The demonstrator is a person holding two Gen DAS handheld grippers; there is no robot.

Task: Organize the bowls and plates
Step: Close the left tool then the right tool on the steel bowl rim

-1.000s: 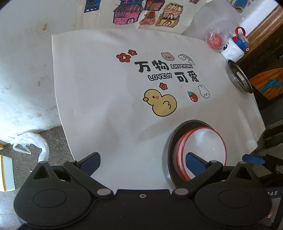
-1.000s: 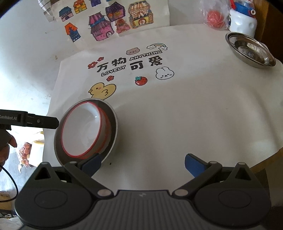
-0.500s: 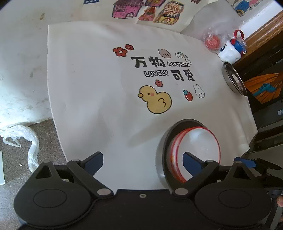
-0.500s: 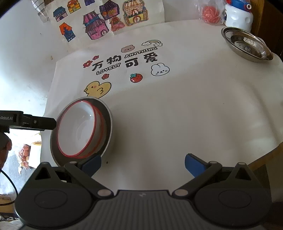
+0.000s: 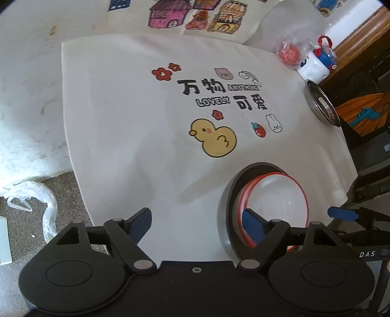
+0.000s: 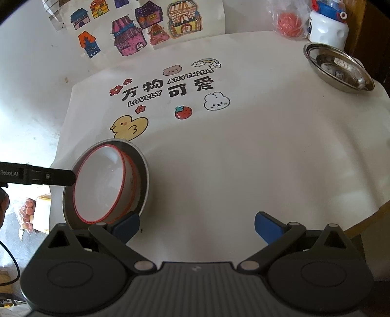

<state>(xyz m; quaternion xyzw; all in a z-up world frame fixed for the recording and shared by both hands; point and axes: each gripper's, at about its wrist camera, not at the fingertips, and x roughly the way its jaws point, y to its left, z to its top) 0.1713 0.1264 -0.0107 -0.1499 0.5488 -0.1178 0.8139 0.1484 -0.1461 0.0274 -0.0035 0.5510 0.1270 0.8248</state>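
Observation:
Two or more white bowls with red rims (image 5: 275, 197) sit nested on a dark grey plate (image 5: 228, 207) near the table's front edge. My left gripper (image 5: 196, 222) is open; its right fingertip (image 5: 253, 224) overlaps the near side of the bowls, and contact cannot be judged. In the right wrist view the same bowls (image 6: 97, 185) lie in the plate (image 6: 143, 175) at lower left. My right gripper (image 6: 197, 226) is open with nothing in it, its left fingertip (image 6: 126, 226) close to the plate's near rim. A steel dish (image 6: 338, 68) rests far right.
A white cloth printed with a yellow duck (image 5: 214, 141) covers the round table. At the back stand a white bottle with a blue cap (image 6: 326, 26) and a bagged red object (image 6: 290, 20). The table's edge (image 6: 365, 219) curves at right. A plastic bag (image 5: 46, 200) lies on the floor.
Both grippers have stayed open and drifted only slightly. The nested bowls and plate have not moved on the cloth.

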